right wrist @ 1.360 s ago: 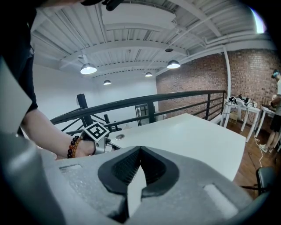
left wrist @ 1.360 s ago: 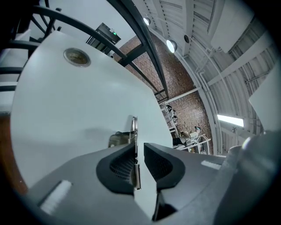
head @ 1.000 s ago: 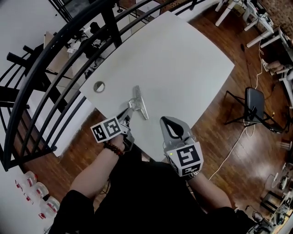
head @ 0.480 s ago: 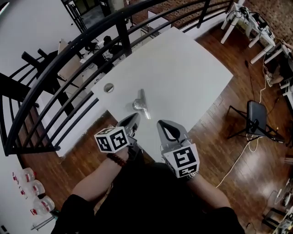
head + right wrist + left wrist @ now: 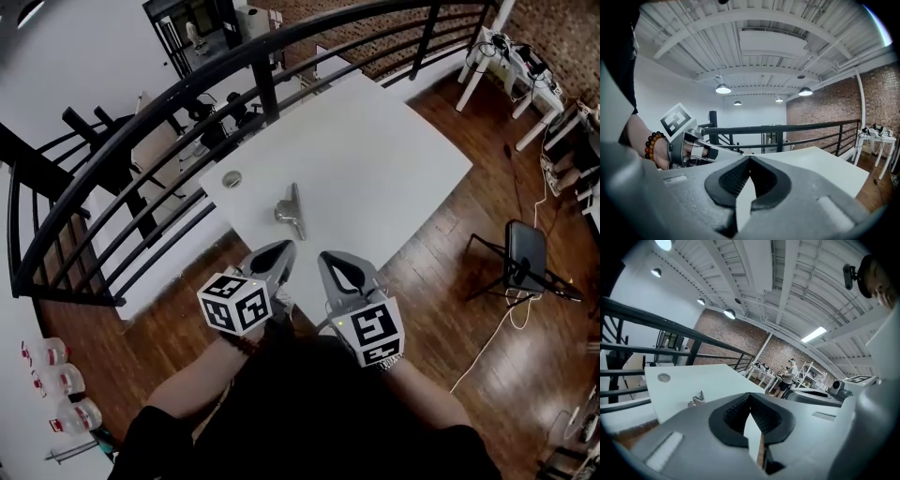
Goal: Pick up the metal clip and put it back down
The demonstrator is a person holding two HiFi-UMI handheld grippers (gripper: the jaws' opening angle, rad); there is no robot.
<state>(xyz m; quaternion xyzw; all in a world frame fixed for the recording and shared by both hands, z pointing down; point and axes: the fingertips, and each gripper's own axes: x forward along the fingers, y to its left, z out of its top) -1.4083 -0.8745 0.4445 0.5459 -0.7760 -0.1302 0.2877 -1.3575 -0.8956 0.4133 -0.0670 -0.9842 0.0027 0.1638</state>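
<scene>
While resting free, found the metal clip point(image 5: 291, 213) on the white table point(image 5: 375, 159) near its front edge, touched by nothing. Held left gripper point(image 5: 281, 248) and right gripper point(image 5: 330, 258) side by side short of that edge, close to the body, each with jaws pressed together on nothing. Judged the put-down done; stood clear to avoid knocking it.

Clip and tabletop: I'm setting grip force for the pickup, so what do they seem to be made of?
The clip looks like bare metal, probably steel: silver-grey with bright glints on its curved part. The table top is matte white and smooth, likely laminate or painted board; the pictures cannot settle which.
</scene>
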